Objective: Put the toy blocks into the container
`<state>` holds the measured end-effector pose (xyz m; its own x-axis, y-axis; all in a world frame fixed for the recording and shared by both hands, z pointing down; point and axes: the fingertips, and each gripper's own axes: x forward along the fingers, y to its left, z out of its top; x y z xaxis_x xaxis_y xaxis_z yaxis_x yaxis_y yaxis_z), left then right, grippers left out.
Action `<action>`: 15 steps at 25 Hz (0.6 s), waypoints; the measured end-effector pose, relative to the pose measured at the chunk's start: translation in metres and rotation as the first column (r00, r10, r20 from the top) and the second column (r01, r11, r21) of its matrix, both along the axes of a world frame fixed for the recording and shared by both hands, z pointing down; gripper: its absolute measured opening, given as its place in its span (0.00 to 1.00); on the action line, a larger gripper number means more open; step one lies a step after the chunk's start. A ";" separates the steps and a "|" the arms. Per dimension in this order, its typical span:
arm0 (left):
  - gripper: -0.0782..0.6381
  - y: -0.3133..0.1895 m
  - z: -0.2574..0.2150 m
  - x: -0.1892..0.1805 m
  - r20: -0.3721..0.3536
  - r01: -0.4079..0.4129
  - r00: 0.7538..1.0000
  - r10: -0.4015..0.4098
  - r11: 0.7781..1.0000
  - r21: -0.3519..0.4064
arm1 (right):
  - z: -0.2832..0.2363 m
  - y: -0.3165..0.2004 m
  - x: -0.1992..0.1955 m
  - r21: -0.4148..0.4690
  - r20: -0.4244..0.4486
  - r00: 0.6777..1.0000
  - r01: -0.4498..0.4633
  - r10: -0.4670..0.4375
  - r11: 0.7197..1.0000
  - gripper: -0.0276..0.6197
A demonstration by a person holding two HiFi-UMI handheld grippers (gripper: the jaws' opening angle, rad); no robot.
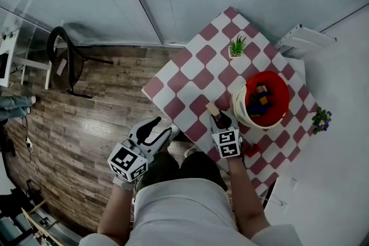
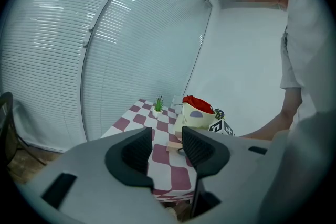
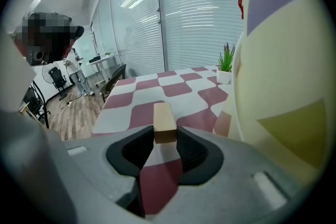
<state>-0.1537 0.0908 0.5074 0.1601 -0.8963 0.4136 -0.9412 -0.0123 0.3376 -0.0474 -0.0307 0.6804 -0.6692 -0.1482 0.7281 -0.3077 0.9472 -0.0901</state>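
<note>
A pale wooden block (image 3: 164, 122) lies on the red-and-white checked table (image 1: 196, 75), and my right gripper (image 3: 165, 140) is shut on its near end, both pads touching its sides. In the head view the same wooden block (image 1: 212, 108) pokes out ahead of the right gripper (image 1: 218, 118), just left of the cream bucket (image 1: 262, 102), whose red inside holds several coloured blocks. The bucket's wall (image 3: 283, 86) fills the right of the right gripper view. A red block (image 1: 251, 150) lies on the table beside my right hand. My left gripper (image 1: 155, 129) hangs open and empty, off the table's near edge.
A small potted plant (image 1: 237, 46) stands at the table's far side and a flower pot (image 1: 320, 120) at its right edge. A black chair (image 1: 63, 57) is on the wooden floor to the left. A white shelf (image 1: 302, 40) sits behind the table by the wall.
</note>
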 end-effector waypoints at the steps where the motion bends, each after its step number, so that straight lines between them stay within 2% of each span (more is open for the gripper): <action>1: 0.33 -0.002 -0.001 0.000 0.001 -0.004 1.000 0.004 1.000 0.003 | -0.004 -0.001 -0.001 0.001 0.007 1.000 -0.002 0.002 1.000 0.26; 15: 0.33 -0.035 -0.020 0.006 0.005 -0.120 0.993 0.119 0.990 0.071 | -0.082 -0.006 -0.006 0.028 0.082 0.996 -0.026 0.024 0.999 0.26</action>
<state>-0.1474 0.0556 0.4876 0.2674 -0.8979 0.3497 -0.9319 -0.1487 0.3309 -0.0536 -0.0369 0.5984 -0.7222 -0.1856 0.6663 -0.3239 0.9419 -0.0886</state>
